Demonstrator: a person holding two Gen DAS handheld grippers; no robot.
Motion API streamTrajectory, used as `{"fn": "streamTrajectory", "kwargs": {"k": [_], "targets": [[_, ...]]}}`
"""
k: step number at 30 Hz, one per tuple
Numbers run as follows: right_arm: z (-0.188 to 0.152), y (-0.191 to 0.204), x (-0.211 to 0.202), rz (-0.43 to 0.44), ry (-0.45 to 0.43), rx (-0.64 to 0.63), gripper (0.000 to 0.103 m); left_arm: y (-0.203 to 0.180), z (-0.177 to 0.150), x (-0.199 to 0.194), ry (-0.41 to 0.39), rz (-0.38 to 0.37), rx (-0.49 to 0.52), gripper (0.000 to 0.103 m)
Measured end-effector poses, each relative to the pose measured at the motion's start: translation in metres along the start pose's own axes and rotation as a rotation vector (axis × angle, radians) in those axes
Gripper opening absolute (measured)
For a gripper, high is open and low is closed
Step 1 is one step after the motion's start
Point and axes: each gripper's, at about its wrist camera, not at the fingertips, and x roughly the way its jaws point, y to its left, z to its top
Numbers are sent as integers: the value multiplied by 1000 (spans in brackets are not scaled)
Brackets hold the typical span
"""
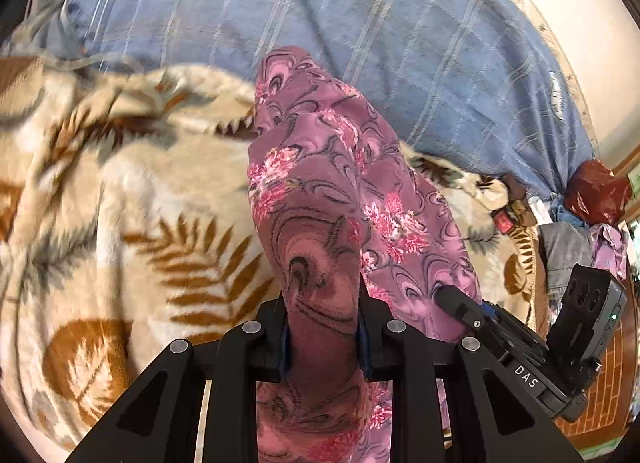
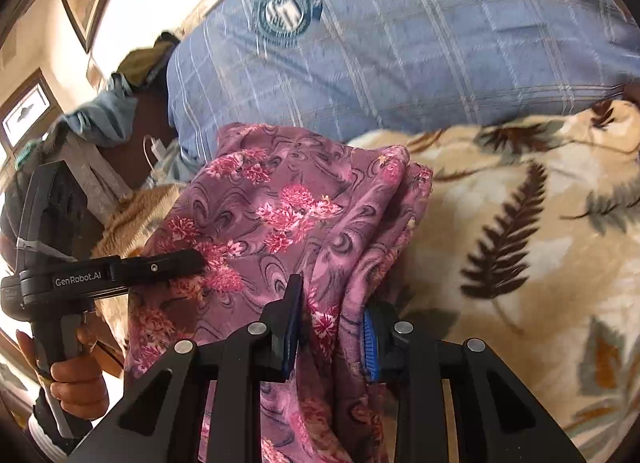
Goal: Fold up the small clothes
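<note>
Left wrist view: a floral cloth (image 1: 320, 191) is held up between two grippers, above a leaf-patterned blanket (image 1: 120, 203).

The purple-pink cloth is bunched and hangs clear of the bed, with the left gripper (image 1: 322, 327) clamped on one gathered edge and the right gripper (image 2: 332, 327) clamped on another (each pair of jaws is pressed onto fabric, with folds between the blue pads). For a clean fold, the two held edges would best be drawn apart until the cloth is taut and flat, then lowered level onto the blanket, so that no twist is trapped. A blue checked quilt (image 2: 400, 43) lies behind, well apart from the cloth. Both grips should be kept firm, since a slipped corner would spoil the fold.
</note>
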Motion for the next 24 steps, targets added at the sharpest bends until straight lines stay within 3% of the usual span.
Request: {"fn": "streamTrajectory", "kwargs": {"k": [7, 11, 12, 13, 14, 17, 19, 21, 24], "targets": [[-20, -4, 30, -8, 52, 12, 29, 42, -27, 24, 44, 29, -66, 26], [-25, -17, 42, -41, 77, 13, 34, 56, -30, 32, 46, 14, -100, 46], [-28, -20, 47, -71, 87, -4, 38, 57, -32, 37, 43, 30, -91, 58], [-31, -24, 52, -94, 95, -17, 50, 60, -33, 38, 41, 36, -91, 61], [-34, -30, 56, -104, 101, -9, 57, 64, -34, 38, 37, 20, -96, 61], [-34, -42, 49, -61, 81, 77, 58, 63, -37, 17, 22, 2, -89, 55], [-27, -39, 37, -69, 52, 93, 60, 59, -39, -7, -49, 18, -47, 49], [-16, -28, 21, -42, -24, 63, 61, 50, -33, -29, -139, 34, -8, 49], [3, -3, 19, 13, -74, -19, 59, 31, -20, -41, -184, 18, 25, 49]]}}
